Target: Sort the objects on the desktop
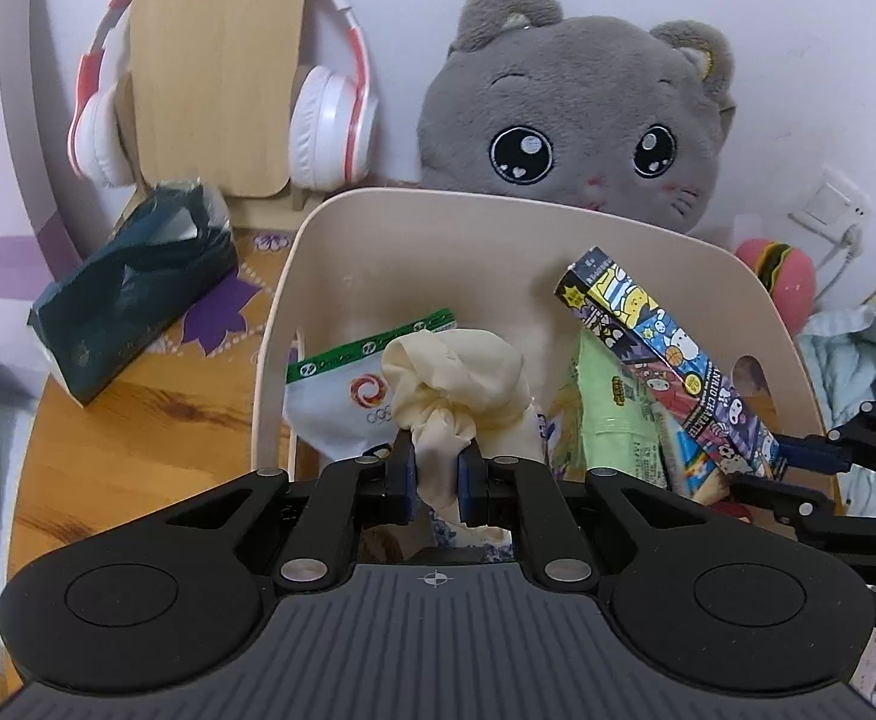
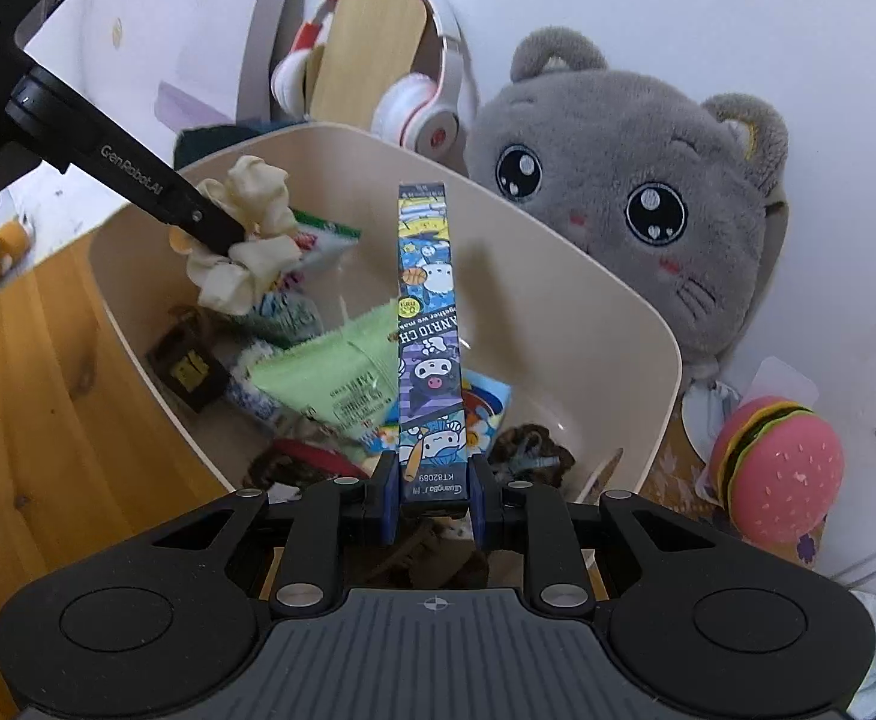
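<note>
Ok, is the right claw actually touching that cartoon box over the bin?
Touching. The right wrist view shows the right claw shut on the cartoon box, both blue pads pressed against its lower end, above the beige bin.

I see a grey cat plush [image 1: 582, 114] against the wall, headphones [image 1: 222, 84] over a wooden stand [image 1: 216, 72], a dark tissue box [image 1: 132, 294] (tilted), and a burger toy [image 2: 777, 468].

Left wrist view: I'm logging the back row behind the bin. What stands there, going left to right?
Dark green tissue pack → red-and-white headphones on a wooden stand → grey plush cat → burger toy.
</note>
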